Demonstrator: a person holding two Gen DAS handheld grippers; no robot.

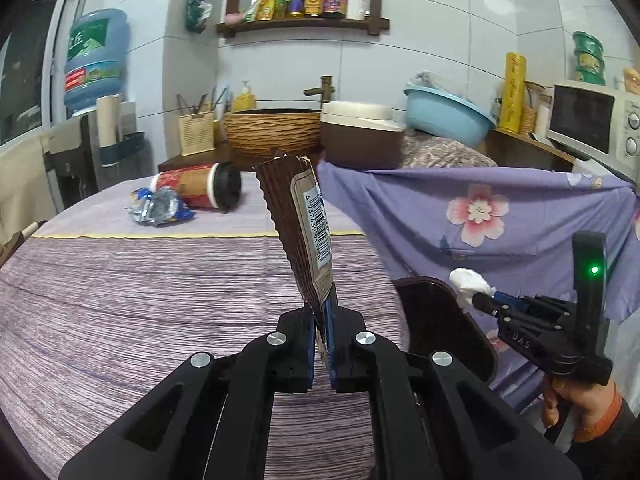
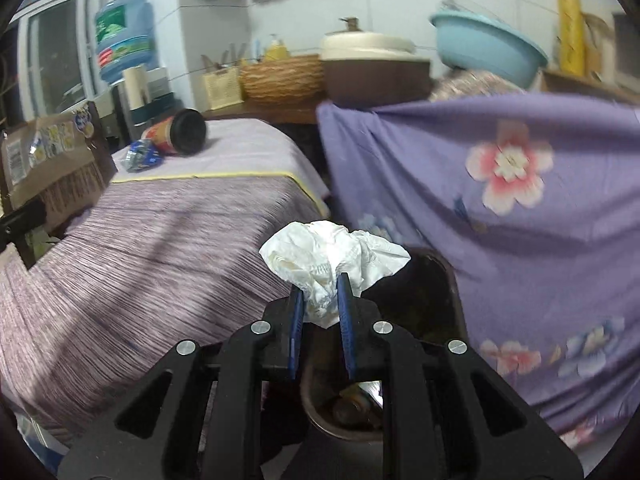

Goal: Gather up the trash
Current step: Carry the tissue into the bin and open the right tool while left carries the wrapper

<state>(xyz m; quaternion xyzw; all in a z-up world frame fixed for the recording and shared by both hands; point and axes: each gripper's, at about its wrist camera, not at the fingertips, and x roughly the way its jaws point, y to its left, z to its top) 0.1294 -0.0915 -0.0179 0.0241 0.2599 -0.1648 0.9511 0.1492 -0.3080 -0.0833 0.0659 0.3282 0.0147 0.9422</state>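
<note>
My left gripper [image 1: 322, 312] is shut on a brown snack wrapper [image 1: 298, 220] with a barcode, held upright above the purple striped table [image 1: 160, 300]. My right gripper [image 2: 322, 290] is shut on a crumpled white tissue [image 2: 332, 256], held over the dark brown trash bin [image 2: 436, 292]. The right gripper [image 1: 486, 300] with the tissue [image 1: 468, 282] also shows in the left wrist view, above the bin [image 1: 436, 316]. The wrapper shows at the left edge of the right wrist view [image 2: 48, 160]. A tipped red cup [image 1: 200, 188] and a crumpled blue foil wrapper [image 1: 158, 206] lie at the table's far end.
A purple flowered cloth [image 1: 500, 220] hangs to the right of the table behind the bin. A counter behind holds a wicker basket [image 1: 272, 132], a brown pot [image 1: 360, 136], a blue basin [image 1: 448, 116] and a microwave [image 1: 592, 120]. A water jug [image 1: 96, 60] stands at the far left.
</note>
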